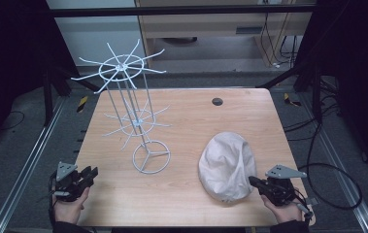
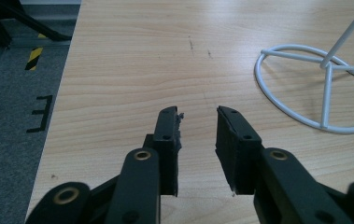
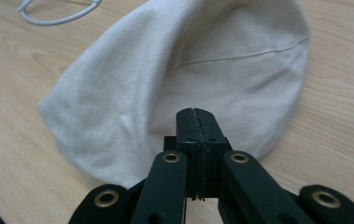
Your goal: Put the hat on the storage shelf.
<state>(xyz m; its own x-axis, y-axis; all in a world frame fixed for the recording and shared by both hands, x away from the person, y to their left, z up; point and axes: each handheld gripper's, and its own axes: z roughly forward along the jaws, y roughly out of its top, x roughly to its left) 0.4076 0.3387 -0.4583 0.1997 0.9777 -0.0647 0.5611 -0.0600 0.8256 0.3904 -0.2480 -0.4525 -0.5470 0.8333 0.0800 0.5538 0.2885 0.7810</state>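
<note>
A white wire rack (image 1: 131,104) with two tiers of spoke arms stands left of the table's middle; its ring base (image 2: 268,88) lies ahead and right of my left gripper. A cream cloth cap (image 1: 227,165) lies at the front right, and its fabric (image 3: 202,60) spreads out just beyond the right jaws. My left gripper (image 1: 93,172) (image 2: 198,112) is open over bare wood at the front left corner. My right gripper (image 1: 252,180) (image 3: 195,112) is shut, its tips at the cap's near right edge; I see no fabric between the jaws.
The wooden table (image 1: 186,204) has a dark round grommet (image 1: 217,101) near its far edge. Metal rails (image 1: 24,170) run along both sides on the grey floor. Black cables (image 1: 337,170) loop on the floor at the right. Open wood lies between rack and cap.
</note>
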